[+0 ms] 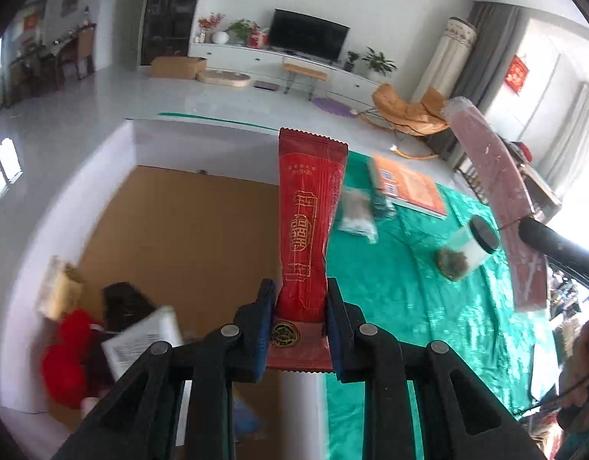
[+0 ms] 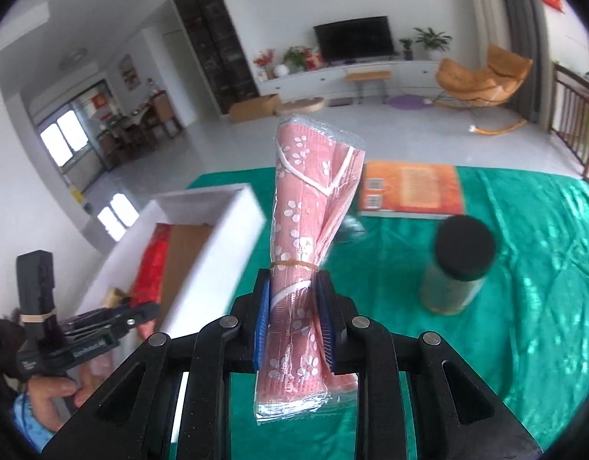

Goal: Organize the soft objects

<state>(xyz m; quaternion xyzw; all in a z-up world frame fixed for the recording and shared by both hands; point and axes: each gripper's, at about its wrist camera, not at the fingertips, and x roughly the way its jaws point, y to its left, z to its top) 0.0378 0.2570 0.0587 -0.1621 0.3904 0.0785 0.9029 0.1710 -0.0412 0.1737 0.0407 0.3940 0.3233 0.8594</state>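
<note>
White walls; television (image 1: pixel 309 35) (dark); orange chair (image 2: pixel 482 76); bright windows (image 2: pixel 66 140)

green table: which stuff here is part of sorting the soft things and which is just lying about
Part of the job:
- red sachet, clamped in the left gripper
- pink floral mask pack, clamped in the right gripper
- white box with soft items already inside

Just lying about:
- orange book
- black-lidded jar
- small clear packets, blurred

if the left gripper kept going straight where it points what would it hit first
Likely the far wall of the white box, whose open inside lies just ahead; the left gripper is shut on a red packet. Depth is unclear.
</note>
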